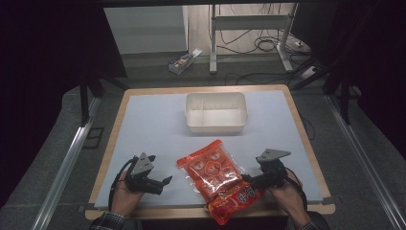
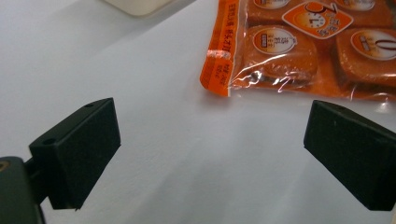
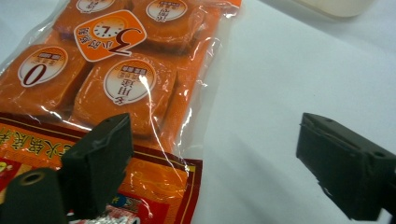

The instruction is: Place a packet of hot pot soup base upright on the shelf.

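Both claws, the left claw (image 1: 165, 181) and the right claw (image 1: 247, 179), stand open and empty flanking the orange snack packet (image 1: 215, 177) on the desk (image 1: 153, 124), seemingly poised to grasp it.

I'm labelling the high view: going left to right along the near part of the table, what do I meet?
Left hand-held gripper → orange packet → right hand-held gripper. Both grippers are open, with nothing between their jaws.
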`<state>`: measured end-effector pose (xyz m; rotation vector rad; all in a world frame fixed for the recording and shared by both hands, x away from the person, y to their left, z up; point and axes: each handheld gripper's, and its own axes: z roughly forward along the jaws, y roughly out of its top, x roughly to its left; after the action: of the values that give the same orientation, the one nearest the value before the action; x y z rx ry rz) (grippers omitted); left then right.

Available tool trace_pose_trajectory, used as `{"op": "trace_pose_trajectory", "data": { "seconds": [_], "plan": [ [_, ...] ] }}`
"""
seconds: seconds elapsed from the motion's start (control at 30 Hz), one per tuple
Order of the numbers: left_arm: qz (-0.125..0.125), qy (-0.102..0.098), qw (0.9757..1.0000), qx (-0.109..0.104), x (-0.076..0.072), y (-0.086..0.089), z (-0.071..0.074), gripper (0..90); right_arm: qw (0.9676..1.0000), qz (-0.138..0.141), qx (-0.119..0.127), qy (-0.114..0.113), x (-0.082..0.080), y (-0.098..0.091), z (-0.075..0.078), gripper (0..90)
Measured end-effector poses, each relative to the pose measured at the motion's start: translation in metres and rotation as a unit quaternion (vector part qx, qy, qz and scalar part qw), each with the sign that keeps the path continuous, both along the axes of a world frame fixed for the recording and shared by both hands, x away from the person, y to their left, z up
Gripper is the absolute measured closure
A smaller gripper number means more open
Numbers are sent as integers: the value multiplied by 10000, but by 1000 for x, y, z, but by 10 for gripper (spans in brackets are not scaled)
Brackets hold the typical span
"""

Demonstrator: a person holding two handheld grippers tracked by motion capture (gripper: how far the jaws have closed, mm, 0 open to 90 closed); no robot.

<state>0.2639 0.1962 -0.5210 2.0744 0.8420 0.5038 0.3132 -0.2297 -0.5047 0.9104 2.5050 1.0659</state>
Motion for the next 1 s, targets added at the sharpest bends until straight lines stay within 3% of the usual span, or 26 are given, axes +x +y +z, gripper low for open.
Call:
{"op": "trace_pose_trajectory", "data": {
  "seconds": [0.4,0.57,0.7,1.0],
  "plan": [
    [-69,-17,10000,42,0,-2,-1,32,9996,-85,268,48,2,-1,3,40],
    [-85,-50,9999,66,0,-3,-1,32,9998,-66,209,42,2,-1,2,26],
    [-85,-72,9999,59,0,-3,-1,32,9998,-18,-13,-180,1,2,3,0],
    [-101,-94,9999,86,-1,-3,-1,32,9999,-1,-3,-119,1,6,4,0]
  ]
}}
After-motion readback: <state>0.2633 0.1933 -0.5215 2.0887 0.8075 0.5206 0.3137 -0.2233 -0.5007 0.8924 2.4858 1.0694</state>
